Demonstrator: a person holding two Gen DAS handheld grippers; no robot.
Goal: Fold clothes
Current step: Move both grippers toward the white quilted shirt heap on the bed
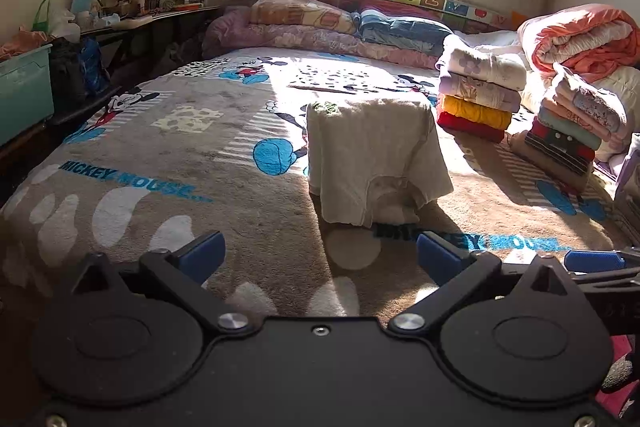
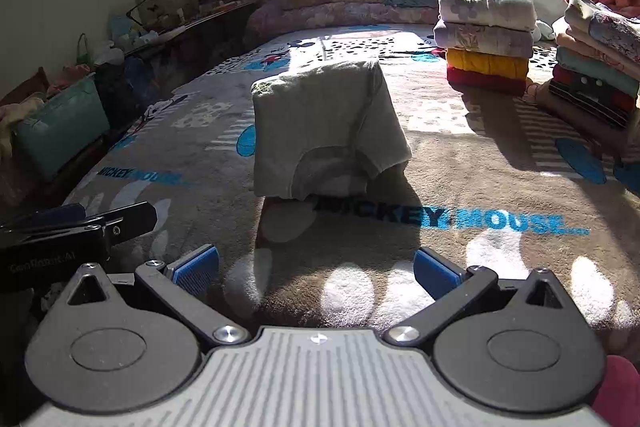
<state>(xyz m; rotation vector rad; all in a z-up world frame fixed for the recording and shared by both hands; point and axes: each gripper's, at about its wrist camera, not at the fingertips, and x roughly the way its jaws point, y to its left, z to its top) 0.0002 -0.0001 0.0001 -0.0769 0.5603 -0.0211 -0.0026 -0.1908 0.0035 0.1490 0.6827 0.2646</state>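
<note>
Beige cotton is what we are looking at: a folded shirt is lying in the middle of the bed, on the brown cartoon-print blanket, its collar end turned toward the near edge where we are holding both tools. We are keeping the left claw wide open and empty, hovering low over the blanket just short of the shirt, and the right claw is likewise spread wide with nothing between its blue pads. We are judging the task well along: two stacks of folded clothes are already sitting toward the bed's far right corner, and the shirt looks folded into a compact rectangle, so what seems left is moving it onto a stack, or one more fold if it is meant to be smaller. We cannot tell whether more unfolded garments are waiting out of view. As for containers, a green plastic bin is standing off the bed's left edge, with some orange cloth showing above its rim; its other contents are hidden.
</note>
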